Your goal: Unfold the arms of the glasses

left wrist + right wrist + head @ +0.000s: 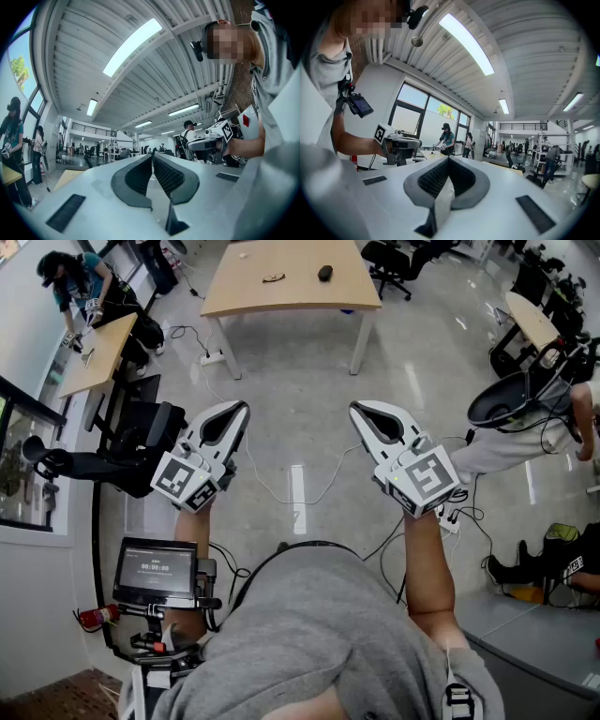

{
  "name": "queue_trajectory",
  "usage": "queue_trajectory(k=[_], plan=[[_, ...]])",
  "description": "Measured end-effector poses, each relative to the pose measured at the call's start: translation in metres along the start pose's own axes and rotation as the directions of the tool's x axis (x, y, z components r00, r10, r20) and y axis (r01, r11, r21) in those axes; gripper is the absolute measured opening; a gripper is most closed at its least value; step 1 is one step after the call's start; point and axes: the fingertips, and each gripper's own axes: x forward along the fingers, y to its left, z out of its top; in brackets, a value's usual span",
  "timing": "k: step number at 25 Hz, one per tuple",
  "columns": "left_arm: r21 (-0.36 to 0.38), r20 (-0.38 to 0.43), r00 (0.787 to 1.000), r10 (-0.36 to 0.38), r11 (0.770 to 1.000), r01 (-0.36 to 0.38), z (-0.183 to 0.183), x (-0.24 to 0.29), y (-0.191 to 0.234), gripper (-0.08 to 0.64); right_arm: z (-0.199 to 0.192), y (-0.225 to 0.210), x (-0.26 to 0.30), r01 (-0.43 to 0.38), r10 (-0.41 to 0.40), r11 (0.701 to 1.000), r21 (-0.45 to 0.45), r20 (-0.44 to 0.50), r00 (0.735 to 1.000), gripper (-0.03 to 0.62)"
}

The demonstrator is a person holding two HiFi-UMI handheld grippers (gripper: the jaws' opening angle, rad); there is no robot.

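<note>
Evidently not yet begun: white left gripper [241,408] and white right gripper [357,408] both pressed together on nothing, held over the grey floor [300,381], well apart from small dark glasses [273,277] lying back from the pale wooden table's [234,298] near edge, arms too small to judge.

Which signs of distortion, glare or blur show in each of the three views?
Head view: evenly lit, table edges bow, pale streaks of glare on the floor. Left gripper view: round fisheye with dark corners, ceiling light blown white. Right gripper view: same dark rim, light strip glares, windows bright.
</note>
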Motion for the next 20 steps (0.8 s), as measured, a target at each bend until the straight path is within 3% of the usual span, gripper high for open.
queue_trajectory(k=[9,16,20], plan=[[0.008,-0.025,0.999,0.026,1.000,-0.026,-0.001,0.020,-0.004,0.018,-0.007,-0.026,-0.012,-0.008,0.008,1.000,0.021,0.011,1.000,0.008],[0.026,-0.070,0.997,0.039,0.999,-0.037,-0.012,0.065,-0.046,0.018,-0.029,-0.075,-0.057,-0.013,0.010,0.998,0.061,0.037,0.999,0.008],[0.030,-0.097,0.994,0.040,0.999,-0.038,-0.019,0.066,-0.038,0.018,-0.043,-0.082,-0.051,-0.006,0.002,0.995,0.101,0.037,0.999,0.008]])
